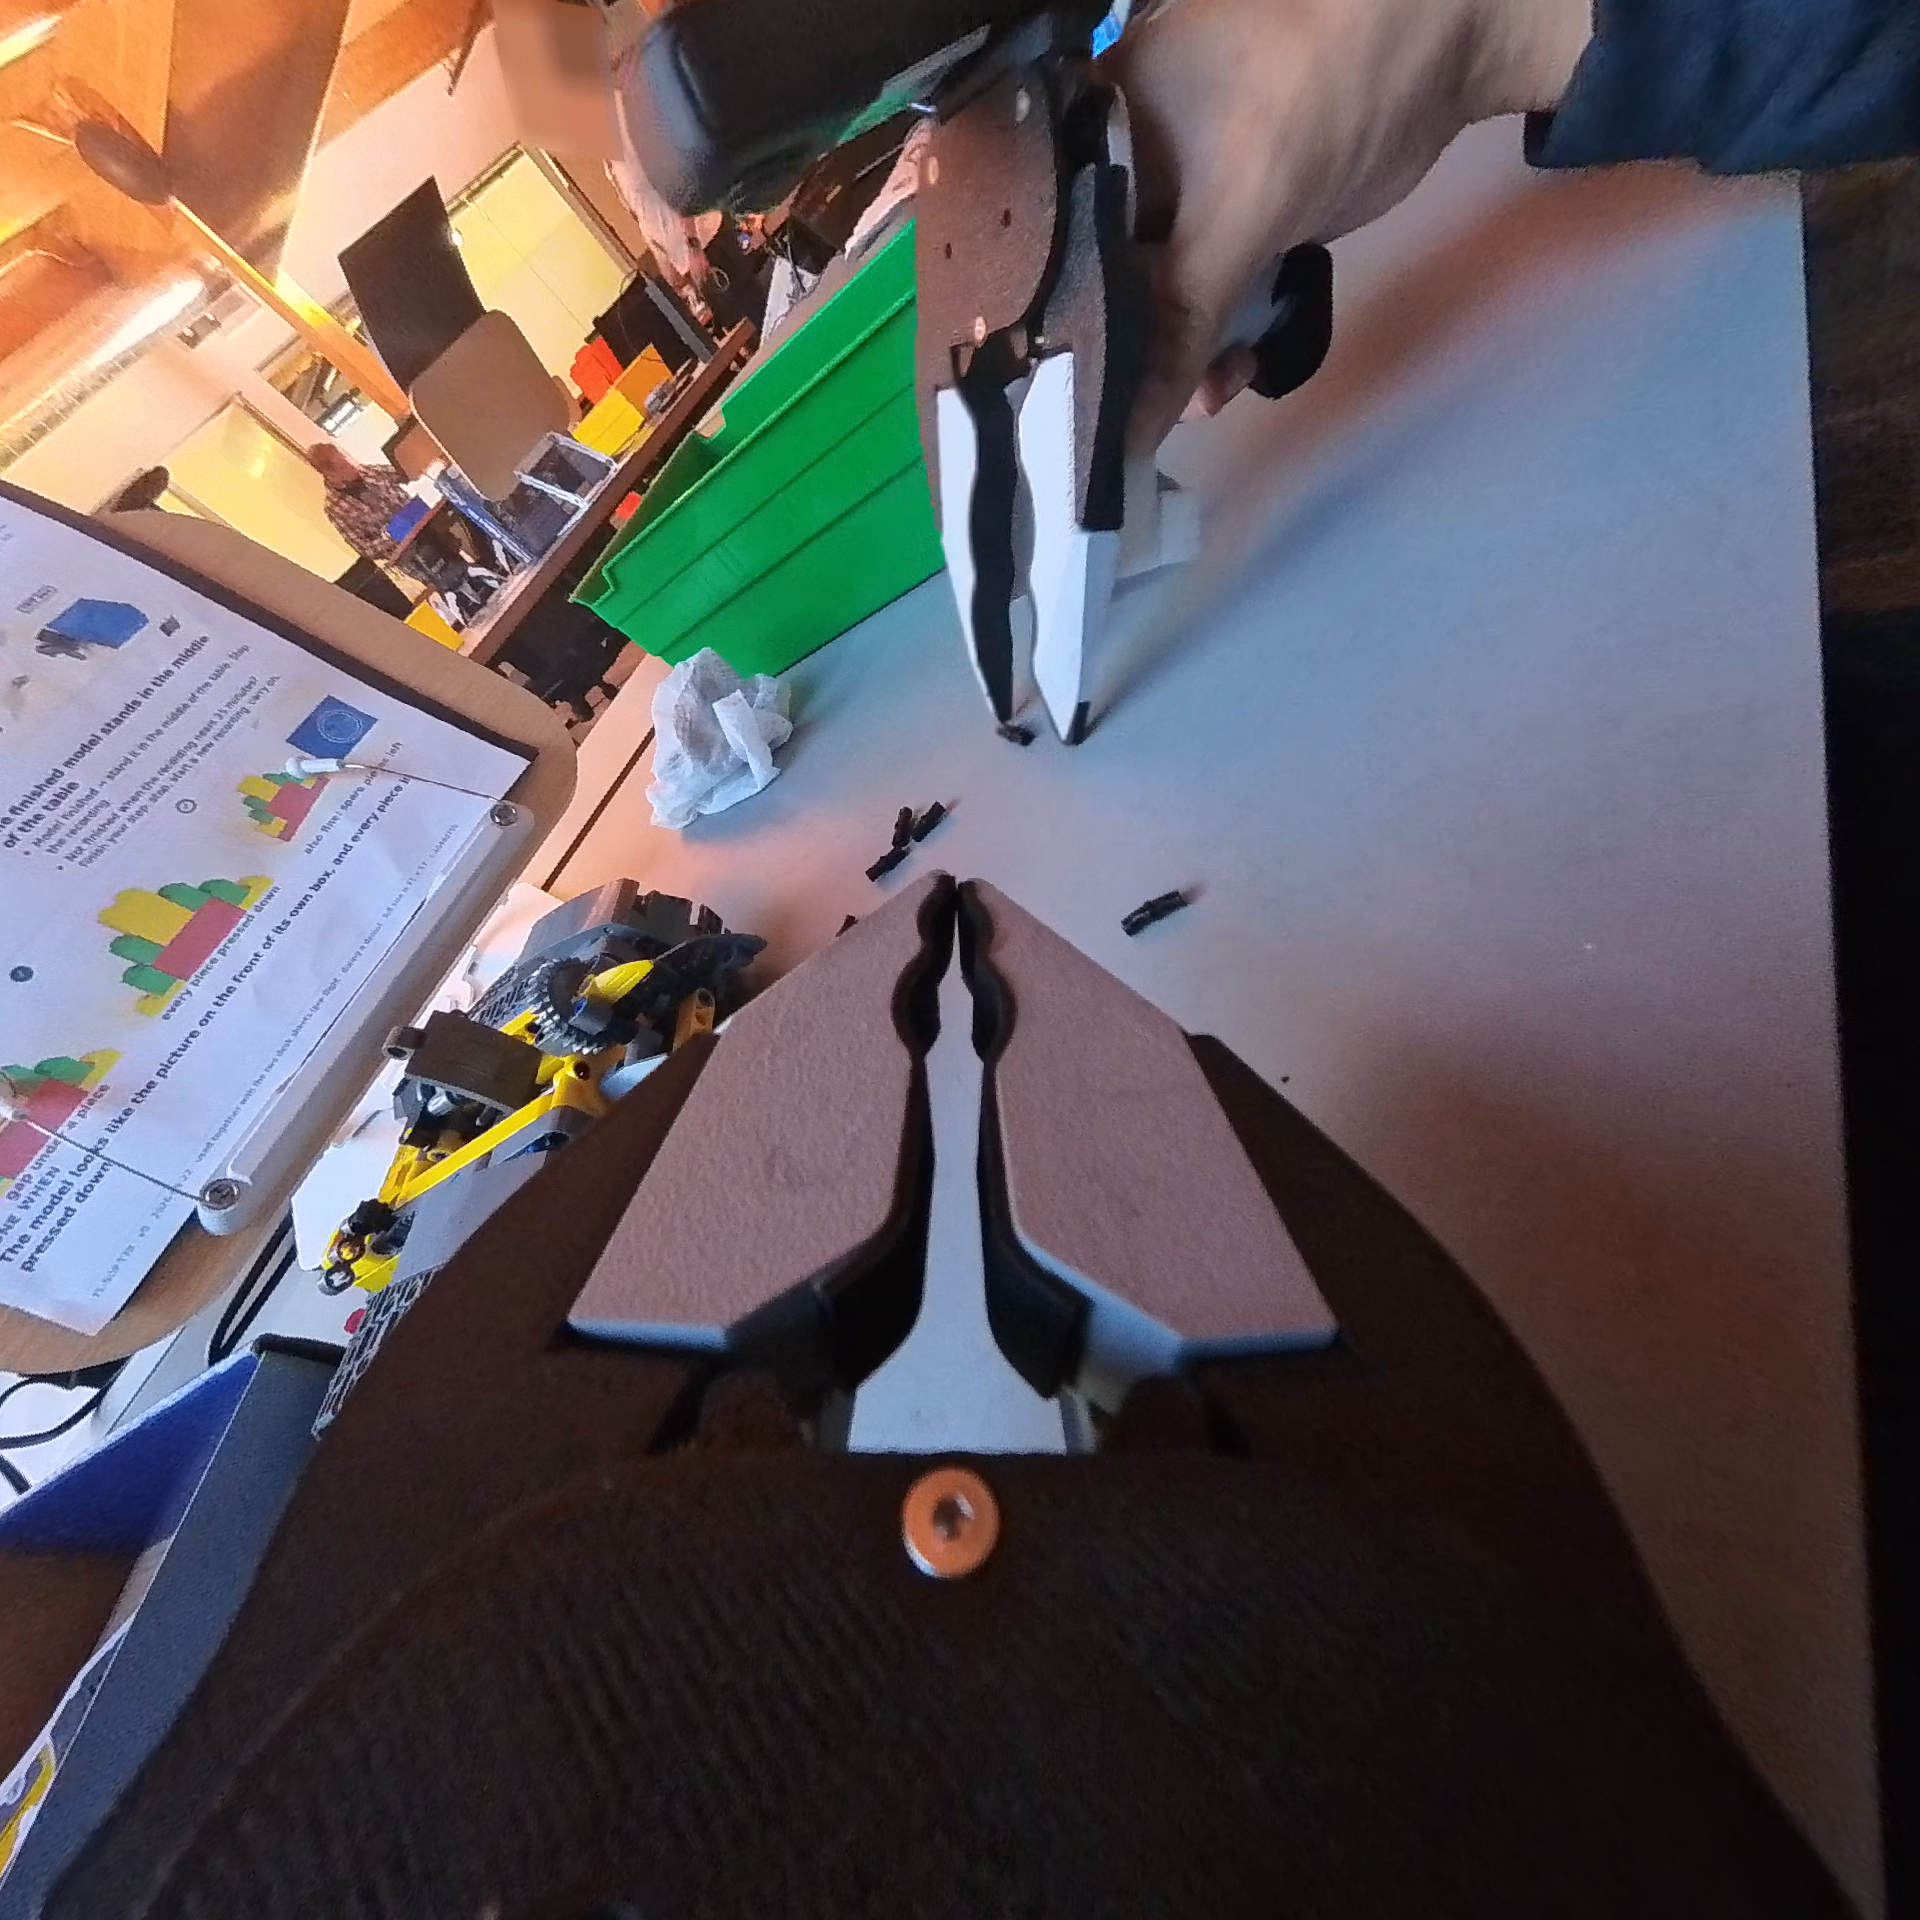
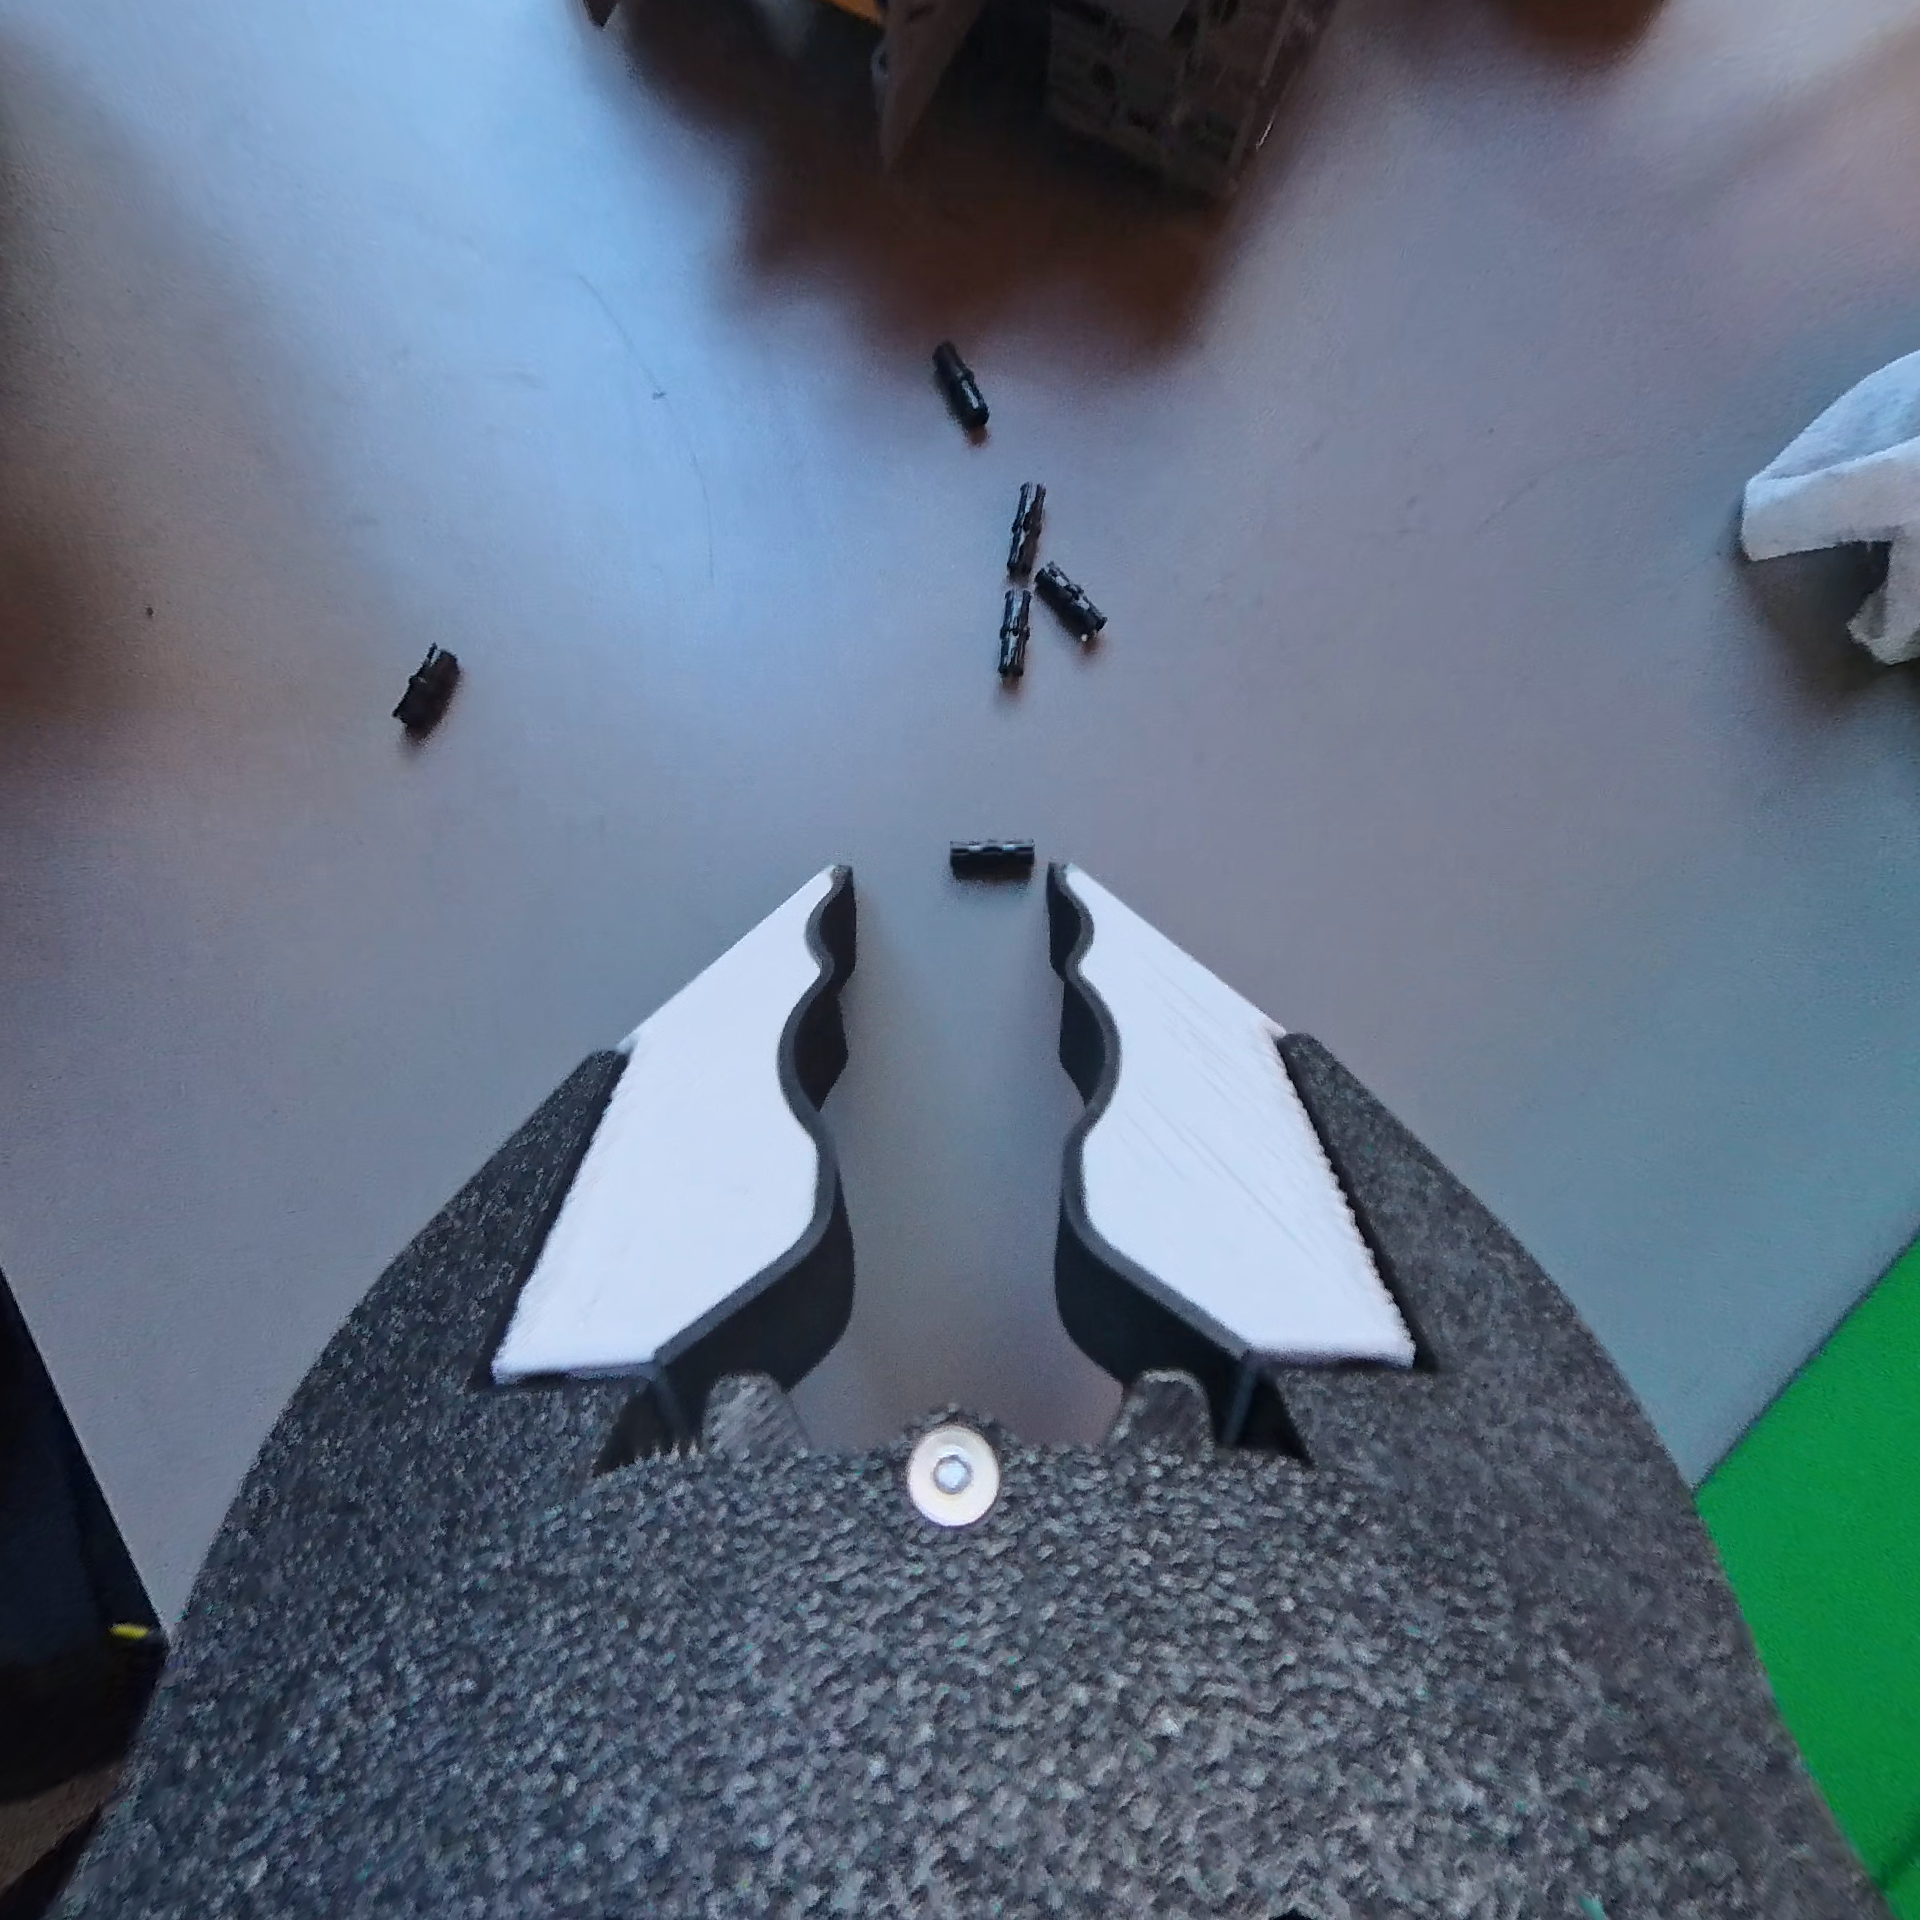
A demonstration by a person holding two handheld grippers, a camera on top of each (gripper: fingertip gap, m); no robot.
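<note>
Wavy-edged right gripper [image 2: 951, 883] astride ribbed pin [image 2: 992, 861]

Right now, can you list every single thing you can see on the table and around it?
Small pegs: six, black, scattered on the table; one lies just ahead of the right hand-held gripper's open tips.
Table: one, grey.
Crumpled tissue: one, white, near the bins.
Bins: stacked, green, at the table edge.
Brick model: one, yellow, grey and black, left of the left hand-held gripper.
Instruction sheet: one, white, on a wooden board.
Left hand-held gripper: shut, empty.
Right hand-held gripper: open.
Hand: one, holding the right hand-held gripper.
</note>
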